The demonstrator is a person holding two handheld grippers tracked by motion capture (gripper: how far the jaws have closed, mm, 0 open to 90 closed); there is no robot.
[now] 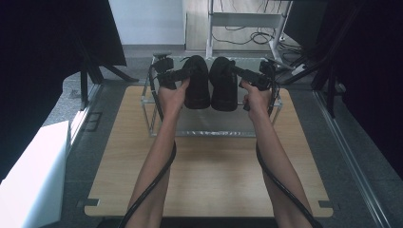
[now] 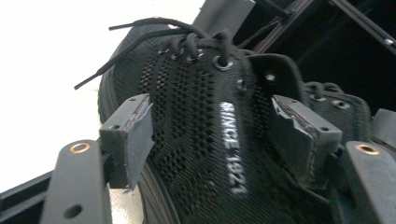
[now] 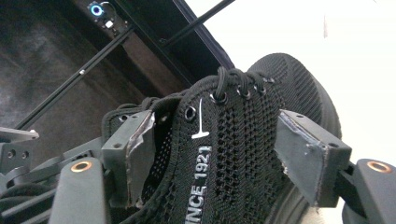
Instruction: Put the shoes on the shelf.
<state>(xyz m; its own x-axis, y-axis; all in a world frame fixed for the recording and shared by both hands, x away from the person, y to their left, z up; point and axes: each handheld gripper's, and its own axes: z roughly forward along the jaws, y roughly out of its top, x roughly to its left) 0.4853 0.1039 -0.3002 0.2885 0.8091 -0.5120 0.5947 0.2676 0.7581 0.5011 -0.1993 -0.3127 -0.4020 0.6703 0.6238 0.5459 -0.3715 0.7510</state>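
Two black mesh lace-up shoes are held side by side over a clear-topped rack [image 1: 214, 134]. My left gripper [image 1: 190, 73] is shut on the left shoe [image 1: 198, 90], and my right gripper [image 1: 236, 72] is shut on the right shoe [image 1: 223, 92]. In the left gripper view, my left gripper [image 2: 215, 135] clamps the left shoe [image 2: 196, 102] across its side, printed "SINCE 1921", with one pad [image 2: 133, 135] near the sole. The other shoe [image 2: 336, 107] shows behind. In the right gripper view, my right gripper [image 3: 219, 149] grips the right shoe [image 3: 243, 121] the same way. I cannot tell if the shoes touch the rack top.
The rack stands at the far end of a wooden table [image 1: 209, 175]. A white box [image 1: 33, 171] sits to the left of the table. A white frame with loose cables [image 1: 247, 21] stands behind. Dark stands and curtains flank both sides.
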